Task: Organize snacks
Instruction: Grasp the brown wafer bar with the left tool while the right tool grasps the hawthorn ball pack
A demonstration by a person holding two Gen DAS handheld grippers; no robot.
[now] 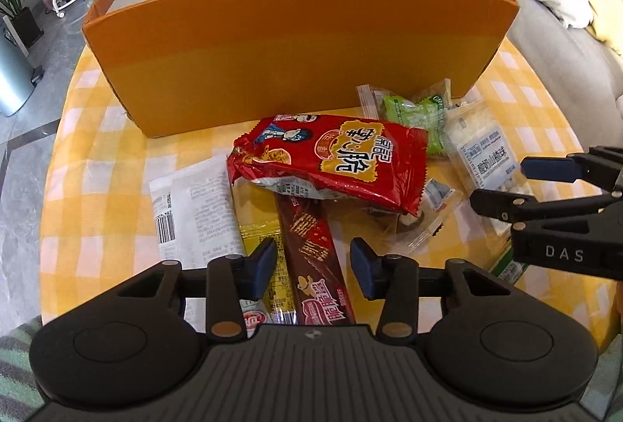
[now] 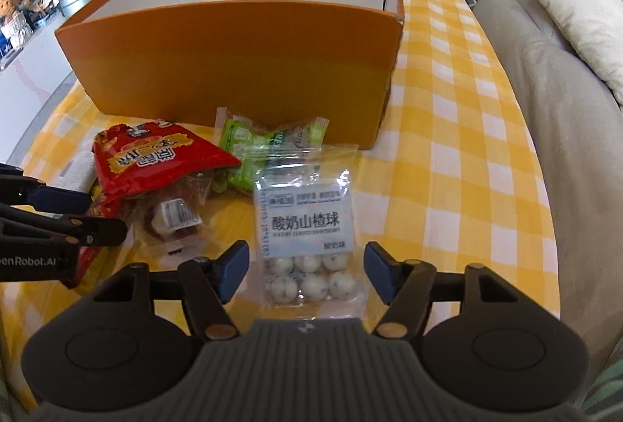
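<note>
Right claw (image 2: 306,272) straddling yogurt-ball packet (image 2: 307,227), untouched

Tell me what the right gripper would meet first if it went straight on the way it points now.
Most likely the clear bag of white balls, which lies on the tablecloth between the open fingers of the right gripper. Depth is unclear.

Left claw (image 1: 313,268) open astride brown wafer bar (image 1: 315,258), red snack bag (image 1: 331,159) ahead, orange box (image 1: 296,52) behind.
</note>
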